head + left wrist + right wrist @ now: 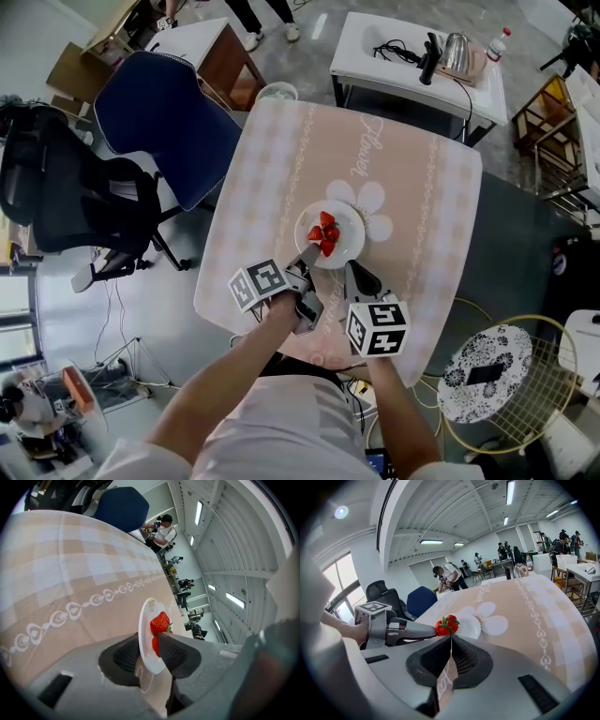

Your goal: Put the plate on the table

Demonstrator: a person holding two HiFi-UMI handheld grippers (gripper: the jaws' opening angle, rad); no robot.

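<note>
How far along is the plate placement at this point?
Done: the plate, strawberries on it, rests on the table. In hand: the left gripper straddles its near rim, jaws apart, not pinching. The right gripper is shut and empty. Remaining: draw the left gripper clear.

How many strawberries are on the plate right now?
4 strawberries clustered on the plate: one at the far side, two side by side, one nearest. They overlap, so another may be hidden.
</note>
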